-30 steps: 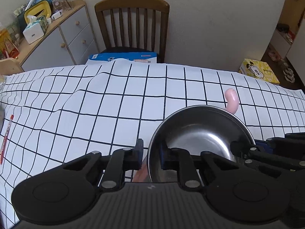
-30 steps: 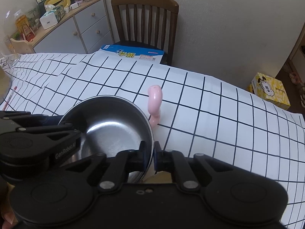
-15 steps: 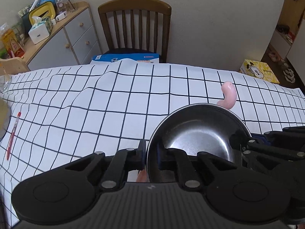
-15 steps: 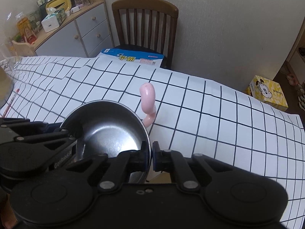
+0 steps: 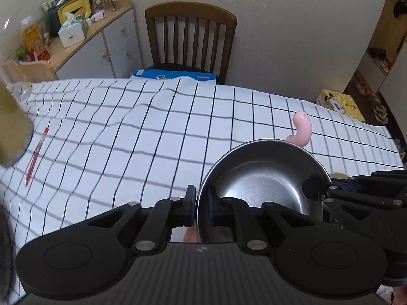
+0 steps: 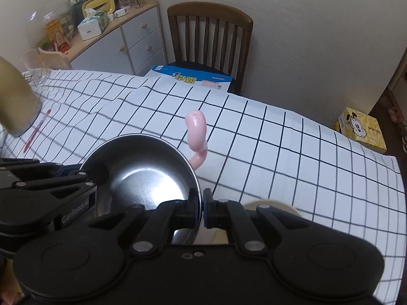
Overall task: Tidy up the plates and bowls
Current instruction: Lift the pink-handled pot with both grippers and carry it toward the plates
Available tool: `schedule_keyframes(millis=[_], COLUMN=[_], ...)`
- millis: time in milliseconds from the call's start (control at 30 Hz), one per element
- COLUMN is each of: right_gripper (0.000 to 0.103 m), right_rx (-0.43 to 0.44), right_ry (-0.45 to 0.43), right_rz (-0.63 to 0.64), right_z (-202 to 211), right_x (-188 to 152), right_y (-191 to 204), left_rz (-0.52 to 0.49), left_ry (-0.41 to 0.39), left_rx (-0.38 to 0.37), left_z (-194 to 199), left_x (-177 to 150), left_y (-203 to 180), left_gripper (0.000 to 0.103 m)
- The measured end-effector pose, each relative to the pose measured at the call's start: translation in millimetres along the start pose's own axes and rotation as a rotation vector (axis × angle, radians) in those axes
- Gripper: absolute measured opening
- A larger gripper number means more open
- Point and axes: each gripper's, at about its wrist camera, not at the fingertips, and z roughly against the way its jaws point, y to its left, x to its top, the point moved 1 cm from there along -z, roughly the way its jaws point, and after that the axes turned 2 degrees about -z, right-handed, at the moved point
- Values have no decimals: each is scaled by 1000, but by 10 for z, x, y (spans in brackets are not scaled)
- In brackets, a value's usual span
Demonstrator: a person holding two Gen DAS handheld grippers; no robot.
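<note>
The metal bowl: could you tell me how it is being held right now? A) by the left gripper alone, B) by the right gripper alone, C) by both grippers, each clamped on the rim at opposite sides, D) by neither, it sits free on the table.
C: the left gripper pinches one side of the metal bowl rim, and the right gripper pinches the opposite side.

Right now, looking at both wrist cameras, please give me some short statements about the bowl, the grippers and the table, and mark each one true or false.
1. Both grippers clamp the rim of the steel bowl. True.
2. The left gripper grips the bowl's right side. False: its left side; the right gripper takes the right.
3. The bowl holds food. False: it is empty.
4. A red pen lies on the checked tablecloth. True.
5. The wooden chair has a person on it. False: only a blue package.
</note>
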Motion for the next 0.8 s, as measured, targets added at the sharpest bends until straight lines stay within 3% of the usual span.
schedule_keyframes(millis=[800], right_gripper=[5], right_rx=[43], right_ry=[55], right_rz=[-37], right_z=[1266], right_x=[-1101], right_y=[297], left_rz=[-17], left_ry=[14], left_rx=[-92], left_z=[1438], left_x=[-1250], left_y=[-9], left_gripper=[8])
